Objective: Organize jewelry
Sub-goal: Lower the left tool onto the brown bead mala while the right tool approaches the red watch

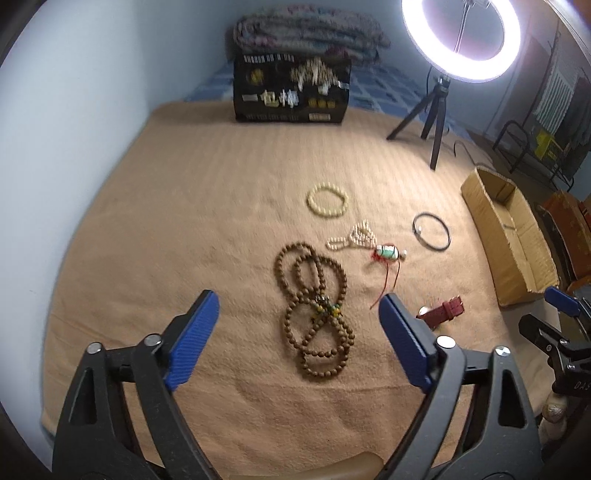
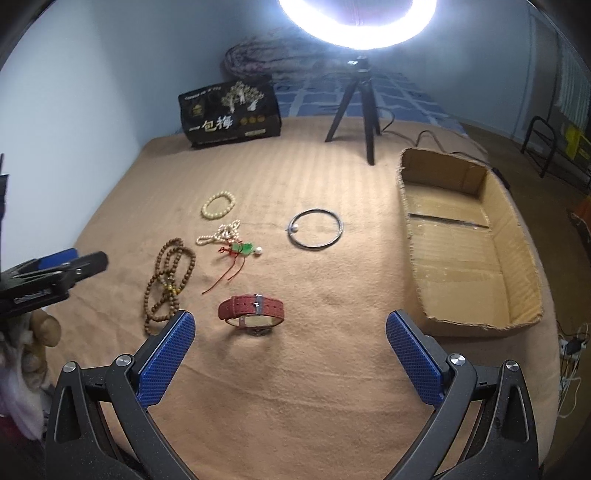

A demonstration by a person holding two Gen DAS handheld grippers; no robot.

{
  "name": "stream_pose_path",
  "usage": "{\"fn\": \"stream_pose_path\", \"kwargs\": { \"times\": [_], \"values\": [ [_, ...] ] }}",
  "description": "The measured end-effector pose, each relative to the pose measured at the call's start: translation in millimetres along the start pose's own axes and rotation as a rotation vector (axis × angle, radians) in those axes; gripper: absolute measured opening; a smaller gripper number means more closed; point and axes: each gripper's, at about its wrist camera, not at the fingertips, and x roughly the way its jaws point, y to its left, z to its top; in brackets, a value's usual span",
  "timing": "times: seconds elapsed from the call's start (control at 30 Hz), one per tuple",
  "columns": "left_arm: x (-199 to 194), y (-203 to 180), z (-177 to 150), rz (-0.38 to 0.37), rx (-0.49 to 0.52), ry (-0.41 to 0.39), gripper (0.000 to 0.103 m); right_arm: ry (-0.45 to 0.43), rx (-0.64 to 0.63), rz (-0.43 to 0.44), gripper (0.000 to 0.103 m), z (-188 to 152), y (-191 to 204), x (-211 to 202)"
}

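Jewelry lies on a tan blanket (image 1: 184, 229). A long brown bead necklace (image 1: 314, 314) lies coiled just ahead of my open, empty left gripper (image 1: 299, 306). A red-strap watch (image 2: 251, 314) stands just ahead of my open, empty right gripper (image 2: 291, 325). Farther out lie a cream bead bracelet (image 2: 218, 205), a white bead strand with a green pendant and red cord (image 2: 236, 245), and a thin black ring necklace with a pearl (image 2: 316, 229). An open, empty cardboard box (image 2: 517, 266) sits to the right. The watch (image 1: 443, 312) also shows in the left wrist view.
A ring light on a black tripod (image 2: 364, 107) stands at the back. A black printed bag (image 2: 231, 112) and folded bedding (image 1: 306, 33) sit at the far edge by the blue wall. Cables and a power strip (image 2: 570, 347) lie off the right edge.
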Motion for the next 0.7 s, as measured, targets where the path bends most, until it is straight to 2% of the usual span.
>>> {"fn": "stream_pose_path", "kwargs": {
  "times": [0.33,0.43,0.7],
  "values": [
    [48,12,3,-0.102,-0.110,0.167,0.085,0.065,-0.029,0.024,0.103,7,9,30],
    [59,9,3,-0.094,-0.103,0.194,0.079,0.086,-0.050,0.030,0.103,6,16,40],
    [96,-3,0,-0.064,-0.049,0.263,0.078,0.127,-0.108,0.010,0.103,3,30,64]
  ]
}}
